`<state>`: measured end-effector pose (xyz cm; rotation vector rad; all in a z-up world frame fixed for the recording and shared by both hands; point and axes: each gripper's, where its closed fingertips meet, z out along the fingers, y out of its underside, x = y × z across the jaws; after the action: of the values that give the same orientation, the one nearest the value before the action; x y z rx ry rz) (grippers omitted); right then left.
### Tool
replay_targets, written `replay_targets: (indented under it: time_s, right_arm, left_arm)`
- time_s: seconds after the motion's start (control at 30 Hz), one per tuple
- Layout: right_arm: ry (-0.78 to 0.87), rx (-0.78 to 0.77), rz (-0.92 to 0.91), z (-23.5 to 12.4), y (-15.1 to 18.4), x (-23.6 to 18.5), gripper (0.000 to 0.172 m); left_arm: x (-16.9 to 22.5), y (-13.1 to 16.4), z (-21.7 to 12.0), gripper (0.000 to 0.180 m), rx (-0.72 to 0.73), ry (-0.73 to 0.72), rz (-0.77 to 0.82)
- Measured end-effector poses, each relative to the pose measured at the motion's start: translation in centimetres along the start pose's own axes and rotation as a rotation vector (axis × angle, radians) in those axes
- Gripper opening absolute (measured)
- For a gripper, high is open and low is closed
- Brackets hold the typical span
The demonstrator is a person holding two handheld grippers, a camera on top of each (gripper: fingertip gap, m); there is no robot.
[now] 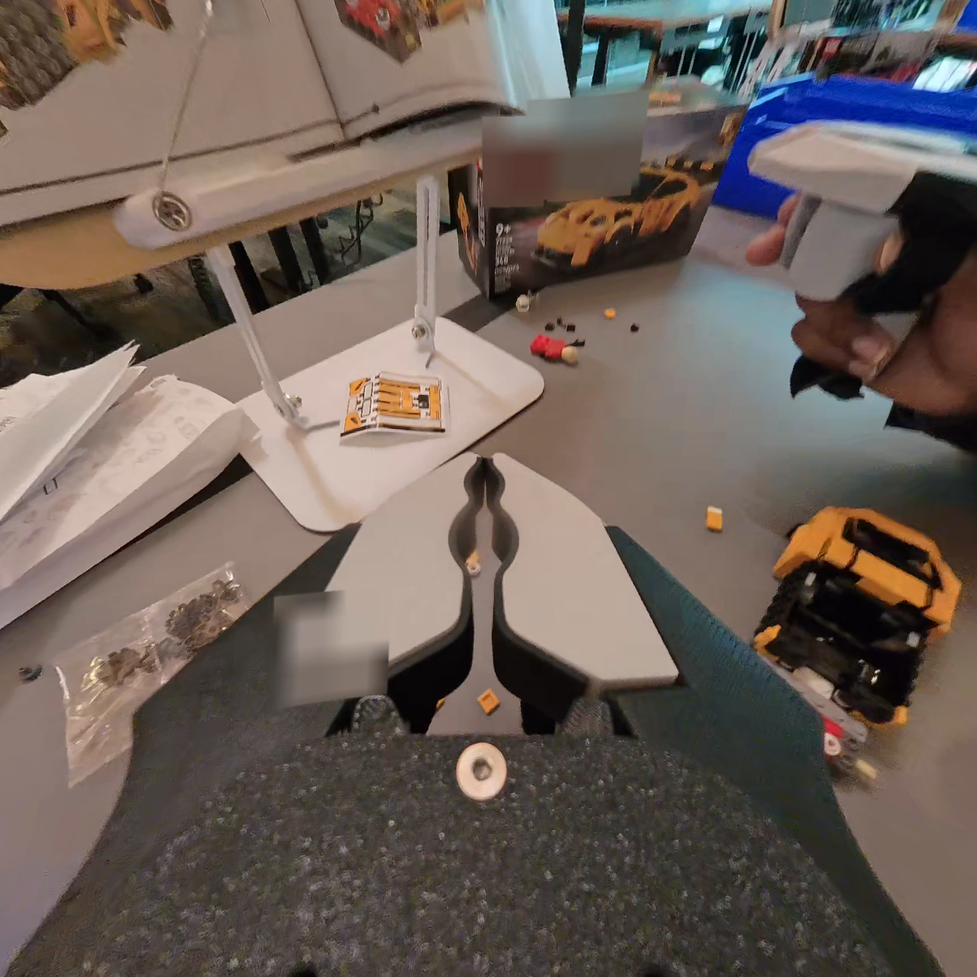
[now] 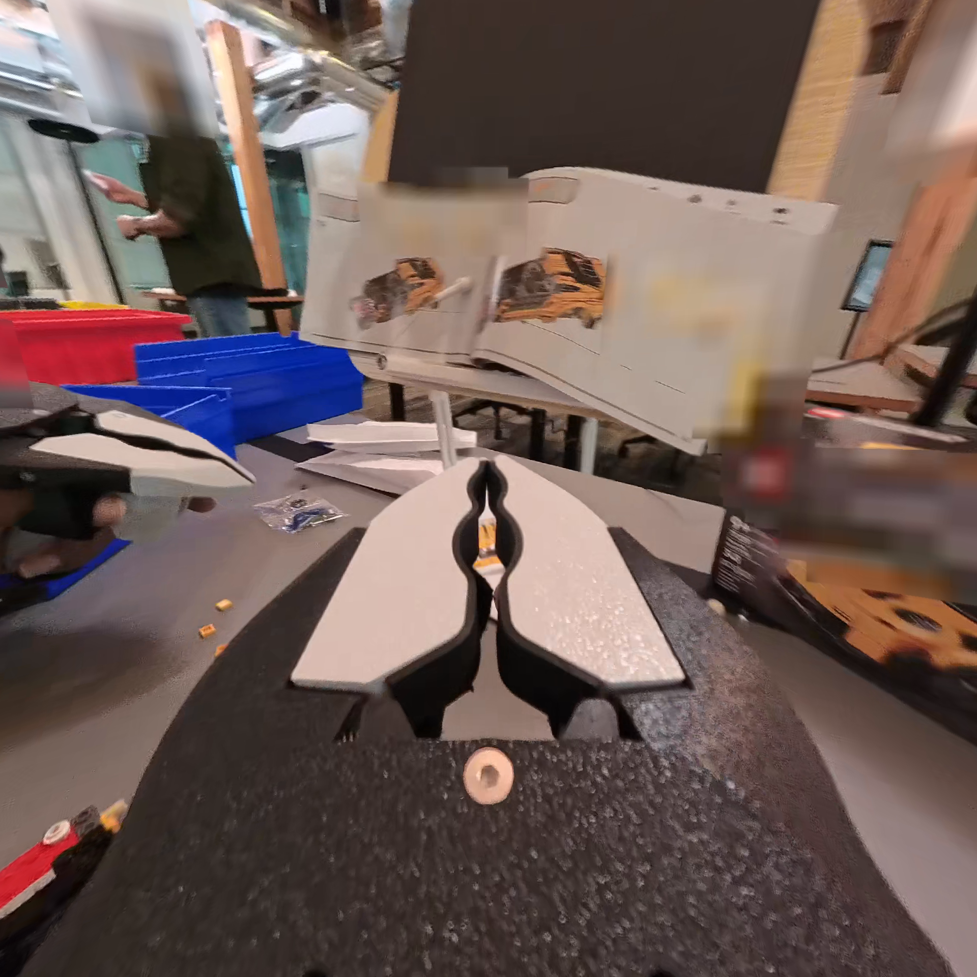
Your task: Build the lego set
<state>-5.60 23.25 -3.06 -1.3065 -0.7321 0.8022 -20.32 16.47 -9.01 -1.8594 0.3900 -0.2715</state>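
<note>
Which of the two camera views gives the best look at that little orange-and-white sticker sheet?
The left wrist view: the sticker sheet lies in full view on the white stand base, slightly curled. In the right wrist view only a sliver of it shows through the opening between the shut fingers.

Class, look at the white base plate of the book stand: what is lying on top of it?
A yellow-and-black sticker sheet lies on the white base plate, between the stand's two legs. The left gripper hides the plate's near corner.

Motion blur smears the open booklet (image 2: pixel 555 296) on its stand; the toy-car box (image 2: pixel 846 608) runs off frame.
</note>
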Motion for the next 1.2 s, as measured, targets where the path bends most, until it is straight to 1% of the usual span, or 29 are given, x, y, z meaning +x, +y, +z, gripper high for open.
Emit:
replay_targets:
  time_s: [0.1,0.2,0.27,0.33,0.4,0.47,0.5,0.53,0.63,0.7,0.77,0.87,0.93,1.0,1.07,1.2]
  right_arm:
    - [0.046,-0.012,-0.002,-1.9,0.5,0.7,0.0]
    - [0.066,-0.016,-0.018,-2.9,0.6,1.2,0.0]
    - [0.073,-0.01,-0.029,-3.5,0.4,1.6,0.0]
    - [0.068,-0.013,-0.037,-4.1,0.4,1.7,0.0]
    - [0.062,-0.024,-0.045,-4.7,0.6,1.9,0.0]
    - [0.055,-0.032,-0.053,-5.3,0.9,2.1,0.0]
    - [0.049,-0.036,-0.056,-5.6,1.0,2.2,0.0]
    - [0.043,-0.04,-0.054,-5.9,1.2,2.2,0.0]
    - [0.033,-0.04,-0.011,-6.0,1.3,2.5,0.0]
    - [0.027,-0.034,0.007,-5.9,1.2,2.4,0.0]
    - [0.027,-0.032,-0.015,-6.0,1.1,2.2,0.0]
    - [0.029,-0.036,-0.04,-6.0,1.2,2.1,0.0]
    - [0.027,-0.049,-0.038,-5.9,1.6,2.0,0.0]
    - [0.026,-0.063,-0.039,-5.7,2.0,2.0,0.0]
    - [0.026,-0.075,-0.043,-5.6,2.3,2.0,0.0]
    - [0.023,-0.095,-0.048,-5.5,2.9,2.1,0.0]
  left_arm:
    - [-0.1,-1.6,-0.9,0.0,0.072,-0.016,-0.03]
    - [-1.2,-4.4,-3.4,0.0,0.165,-0.087,-0.024]
    - [-2.9,-6.6,-6.6,0.0,0.226,-0.166,-0.018]
    - [-5.2,-8.3,-10.6,0.0,0.276,-0.263,-0.044]
    - [-8.3,-8.8,-15.2,0.0,0.29,-0.393,-0.056]
    - [-12.0,-8.3,-20.1,0.0,0.253,-0.549,-0.057]
    - [-13.6,-7.5,-22.0,0.0,0.192,-0.587,-0.074]
    - [-14.9,-6.2,-23.4,0.0,0.1,-0.593,-0.108]
    - [-18.3,-1.1,-26.1,0.004,-0.217,-0.587,-0.187]
    - [-19.5,3.3,-26.8,0.006,-0.466,-0.553,-0.187]
    - [-20.4,7.4,-27.2,0.007,-0.688,-0.516,-0.161]
    - [-20.3,12.4,-27.2,0.014,-0.958,-0.393,-0.136]
    - [-20.4,14.6,-26.8,0.019,-1.079,-0.329,-0.098]
    - [-20.4,16.1,-26.4,0.023,-1.179,-0.278,-0.066]
    - [-20.8,17.3,-26.1,0.026,-1.257,-0.239,-0.02]
    - [-21.5,19.0,-25.9,0.027,-1.366,-0.18,-0.013]
